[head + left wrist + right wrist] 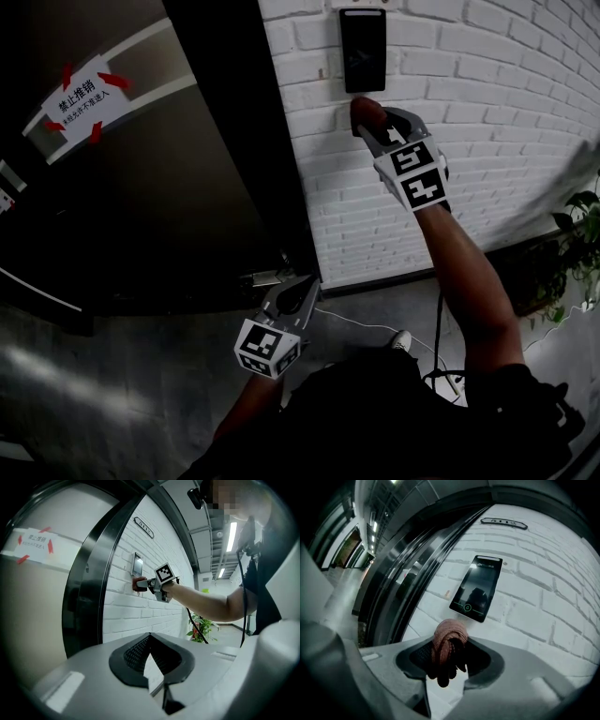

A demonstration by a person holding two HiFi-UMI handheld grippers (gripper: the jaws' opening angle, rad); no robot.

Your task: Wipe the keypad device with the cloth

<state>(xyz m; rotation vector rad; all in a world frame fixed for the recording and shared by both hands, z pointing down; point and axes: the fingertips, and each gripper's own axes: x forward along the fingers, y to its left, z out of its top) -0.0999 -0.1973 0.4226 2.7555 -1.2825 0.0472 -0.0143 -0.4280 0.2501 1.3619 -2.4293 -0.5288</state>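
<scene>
- Head view: the right gripper (371,120) is raised to the brick wall (497,112), clenched on a bunched reddish cloth (367,112). The cloth sits just under the lower edge of the keypad (362,49).
- Right gripper view: we see the cloth (449,648) wedged between the jaws and bulging past their tips, with a loose end hanging down. The keypad (477,594) is a dark glossy panel above it. We cannot tell whether cloth and panel touch.
- Left gripper view: the left gripper (150,641) has its jaw tips meeting, with nothing between them. From the side it shows the cloth (138,584) up against the wall below the keypad (137,565).
- Only the gripper views show the small plaque (504,523) above the keypad. Only the head view shows the left gripper (302,292) held low, well apart from the right, above a white cable (370,327) on the floor.
- A dark door (169,206) with a taped sign (82,98) borders the wall just left of the keypad. Bare brick runs on to the right, and a plant (581,234) stands far right.
</scene>
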